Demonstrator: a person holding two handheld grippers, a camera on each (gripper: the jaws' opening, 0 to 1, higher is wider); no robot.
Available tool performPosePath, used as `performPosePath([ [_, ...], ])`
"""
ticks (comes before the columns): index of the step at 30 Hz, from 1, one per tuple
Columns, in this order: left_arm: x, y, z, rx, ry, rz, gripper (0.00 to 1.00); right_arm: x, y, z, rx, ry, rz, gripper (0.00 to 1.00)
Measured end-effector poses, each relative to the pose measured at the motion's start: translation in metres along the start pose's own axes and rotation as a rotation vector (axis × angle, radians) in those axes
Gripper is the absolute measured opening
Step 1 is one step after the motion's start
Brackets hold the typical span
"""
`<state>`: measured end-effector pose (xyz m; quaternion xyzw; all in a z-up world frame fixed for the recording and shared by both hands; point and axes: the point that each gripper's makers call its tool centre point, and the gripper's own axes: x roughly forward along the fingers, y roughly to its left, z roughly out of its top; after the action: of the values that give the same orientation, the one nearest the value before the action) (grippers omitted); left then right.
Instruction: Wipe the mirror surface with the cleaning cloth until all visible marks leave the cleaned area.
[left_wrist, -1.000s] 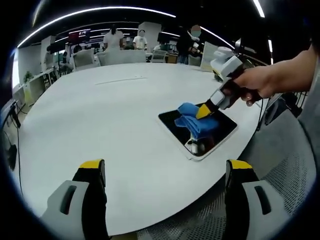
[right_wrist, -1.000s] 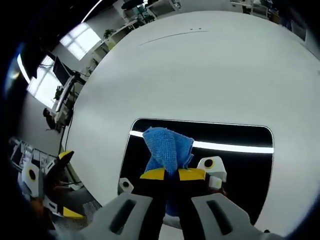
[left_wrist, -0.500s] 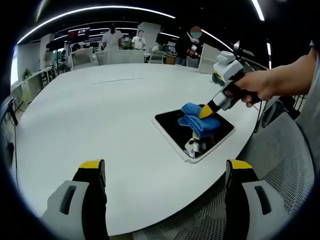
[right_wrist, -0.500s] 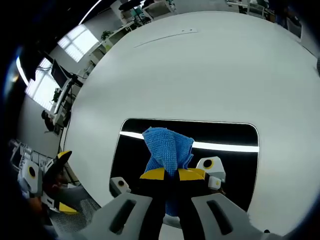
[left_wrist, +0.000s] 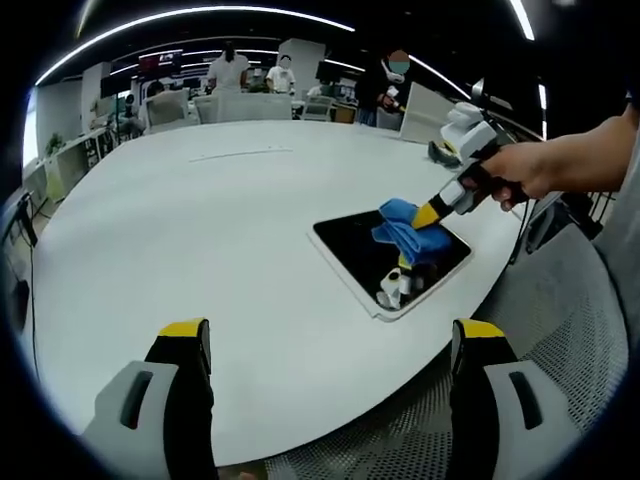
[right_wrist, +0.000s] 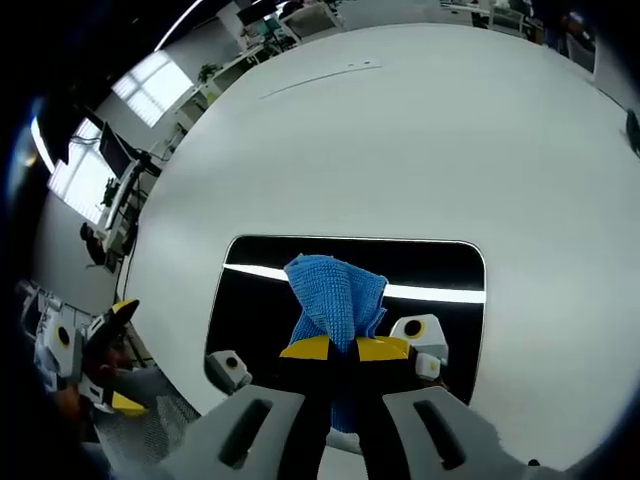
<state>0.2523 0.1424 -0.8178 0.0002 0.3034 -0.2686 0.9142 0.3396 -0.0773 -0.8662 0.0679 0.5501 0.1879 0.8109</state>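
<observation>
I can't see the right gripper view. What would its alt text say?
A claw pinches a blue cloth against a dark mirror lying flat on a large white table. The mirror reflects a bright strip of ceiling light, and the other claw waits at the left edge.

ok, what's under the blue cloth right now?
The blue cloth, clamped in the right gripper, sits over the mirror, which lies flat on the white table. Dark glass shows around it; any marks beneath the cloth are covered.
</observation>
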Motion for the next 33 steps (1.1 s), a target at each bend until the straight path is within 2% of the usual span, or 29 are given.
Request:
performPosePath([
  [33,0.001,0.005,0.003,0.011,-0.011,0.023,0.99,-0.021,-0.051,-0.005,0.031,-0.026,-0.055,0.01],
])
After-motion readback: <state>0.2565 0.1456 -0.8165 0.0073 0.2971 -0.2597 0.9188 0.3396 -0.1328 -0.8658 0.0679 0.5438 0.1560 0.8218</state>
